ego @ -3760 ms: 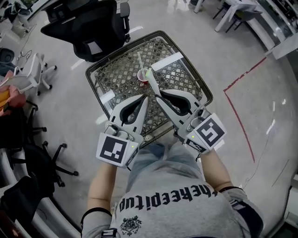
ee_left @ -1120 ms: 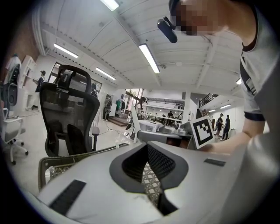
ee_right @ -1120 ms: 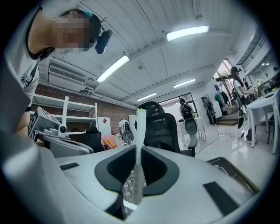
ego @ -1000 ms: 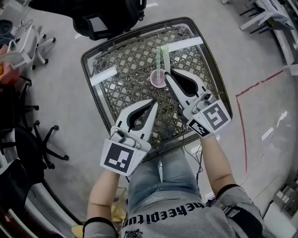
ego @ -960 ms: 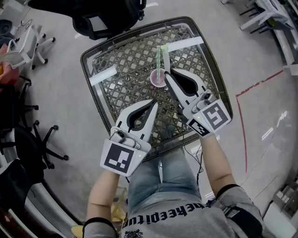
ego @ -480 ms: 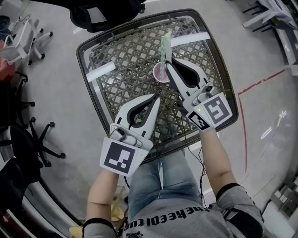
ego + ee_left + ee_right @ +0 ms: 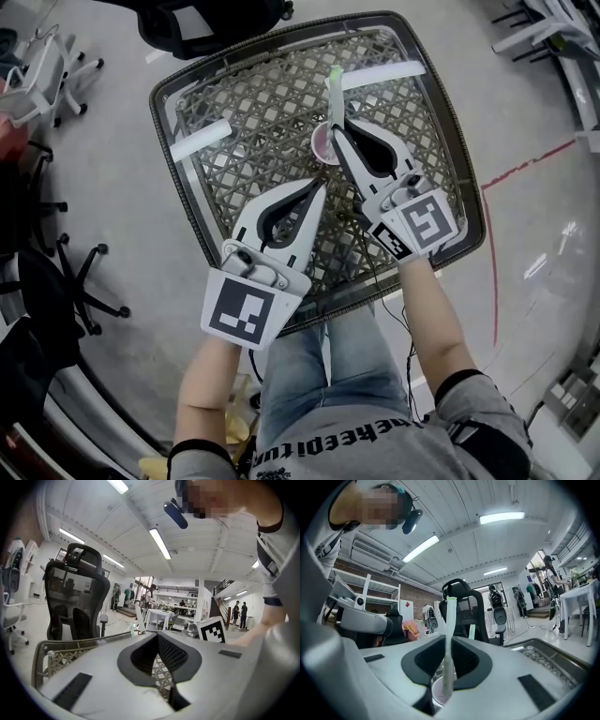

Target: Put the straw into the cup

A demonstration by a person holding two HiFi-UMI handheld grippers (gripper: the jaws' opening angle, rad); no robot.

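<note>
The right gripper (image 7: 336,133) is closed on the straw (image 7: 334,90), pinching it low on its length so that most of it stands up above the jaws, nearly upright. The right gripper view shows the straw's lower end reaching down at the mouth of the cup (image 7: 323,145); how far inside it goes cannot be told. The cup stands alone near the middle of the table (image 7: 253,103), just in front of the right gripper's tips.

The left gripper (image 7: 322,189) has its jaws together with nothing between them. It hangs over the table near the cup but clear of it, so nothing is steadying the cup.

The main risk looks to be the cup itself. It seems small and light, and the straw is long by comparison. If the straw's end catches the rim or presses on the inner wall during the descent, the cup could slide or tip. A release made too high, or with the straw leaning, could let its top-heavy length fall sideways and lever the cup over, or drop out onto the table. The gripper's own tips sit very close to the rim and could knock it when the jaws part.
</note>
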